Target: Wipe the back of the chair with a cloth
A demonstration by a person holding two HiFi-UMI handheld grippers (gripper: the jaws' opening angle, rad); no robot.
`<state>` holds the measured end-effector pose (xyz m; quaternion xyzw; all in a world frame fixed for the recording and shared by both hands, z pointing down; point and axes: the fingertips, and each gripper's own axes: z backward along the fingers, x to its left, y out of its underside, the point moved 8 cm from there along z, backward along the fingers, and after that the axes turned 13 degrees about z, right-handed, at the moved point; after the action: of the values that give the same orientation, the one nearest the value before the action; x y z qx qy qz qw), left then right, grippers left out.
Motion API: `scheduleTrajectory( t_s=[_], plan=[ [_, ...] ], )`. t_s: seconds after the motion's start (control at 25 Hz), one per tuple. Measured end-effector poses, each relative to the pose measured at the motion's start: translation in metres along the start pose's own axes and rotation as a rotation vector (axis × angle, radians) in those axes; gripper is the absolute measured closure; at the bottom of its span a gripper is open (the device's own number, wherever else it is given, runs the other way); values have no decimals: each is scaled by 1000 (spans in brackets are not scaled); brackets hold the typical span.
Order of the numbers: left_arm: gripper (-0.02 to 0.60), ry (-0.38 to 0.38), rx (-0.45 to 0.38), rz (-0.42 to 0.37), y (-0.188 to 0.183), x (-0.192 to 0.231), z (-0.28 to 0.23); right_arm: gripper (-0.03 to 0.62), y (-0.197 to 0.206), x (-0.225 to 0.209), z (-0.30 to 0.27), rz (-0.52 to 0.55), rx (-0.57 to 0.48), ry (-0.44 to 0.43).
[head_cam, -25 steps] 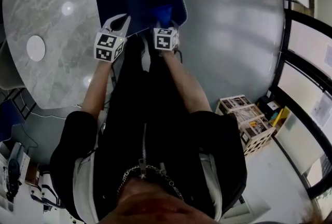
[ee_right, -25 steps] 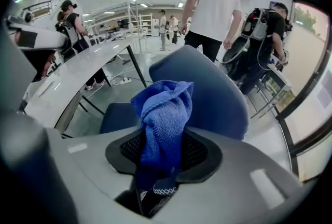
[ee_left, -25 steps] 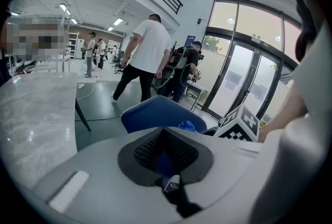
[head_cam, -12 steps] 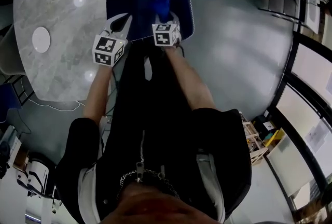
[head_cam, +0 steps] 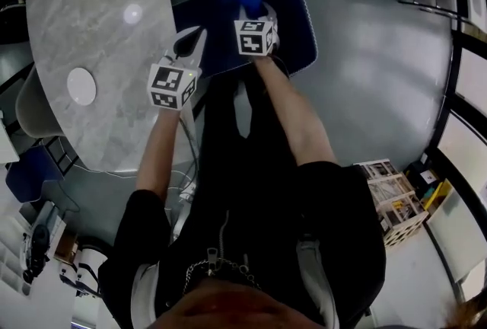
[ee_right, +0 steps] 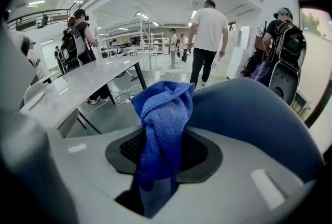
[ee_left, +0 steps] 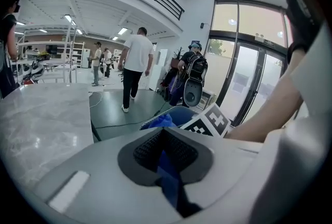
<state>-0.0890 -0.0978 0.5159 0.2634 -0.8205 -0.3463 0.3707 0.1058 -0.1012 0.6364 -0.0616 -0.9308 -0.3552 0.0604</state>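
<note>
Crumpled blue microfibre cloth (ee_right: 165,114): clamped in right tongs (head_cam: 256,14), near top of dark blue padded chair back (head_cam: 293,23). Left tongs (head_cam: 192,42): together, empty. Wiping apparently early; most of back left.

Head view dim, lamp glare on table (head_cam: 84,7); gripper views brighter w/ window (ee_left: 244,78) daylight, fisheye edges.

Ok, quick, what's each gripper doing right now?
Left gripper: jaws closed to a thin slit, nothing gripped.
Right gripper: jaws closed on the blue cloth.
</note>
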Motion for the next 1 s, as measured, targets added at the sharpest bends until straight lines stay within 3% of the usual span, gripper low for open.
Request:
scheduleTrajectory(
  t_s=[0.36,0.76,1.0],
  plan=[
    [571,-25,39,-14,6,38,-17,441,-16,-3,-48,-69,14,78],
    [571,3,74,-5,16,41,-21,441,-12,-23,-64,-233,73,174],
    [571,21,92,-18,21,32,-23,441,7,-31,-54,-278,114,229]
  ],
)
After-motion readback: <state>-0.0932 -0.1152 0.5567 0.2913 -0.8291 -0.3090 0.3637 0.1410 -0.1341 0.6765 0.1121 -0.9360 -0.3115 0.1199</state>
